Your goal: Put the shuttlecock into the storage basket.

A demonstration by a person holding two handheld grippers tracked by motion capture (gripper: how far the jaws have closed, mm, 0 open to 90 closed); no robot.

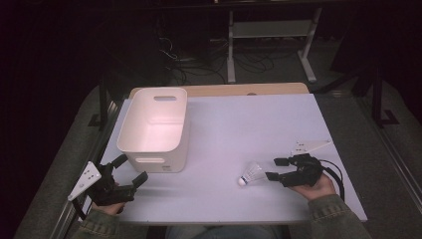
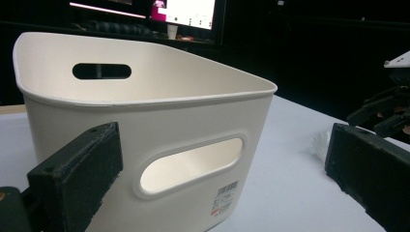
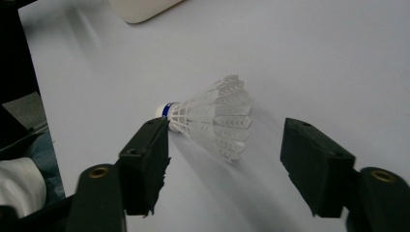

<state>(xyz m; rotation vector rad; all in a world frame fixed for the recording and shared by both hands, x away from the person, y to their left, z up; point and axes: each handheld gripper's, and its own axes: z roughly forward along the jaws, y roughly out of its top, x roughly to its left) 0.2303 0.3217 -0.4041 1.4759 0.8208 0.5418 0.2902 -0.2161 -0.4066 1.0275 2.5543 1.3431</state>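
Cutting off the white bin (image 2: 145, 125) at the bottom edge in the left tool view, and at the top edge in the right tool view. Blurring the label (image 2: 225, 197) on its wall beyond reading. Hiding most of the shuttlecock (image 2: 320, 143) behind a black jaw.

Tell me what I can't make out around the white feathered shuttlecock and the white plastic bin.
- White plastic bin floor: left gripper view, hidden by its near wall.
- Bin's sticker text: too small.
- White feathered shuttlecock cork tip: right gripper view, partly hidden behind the right gripper pad.
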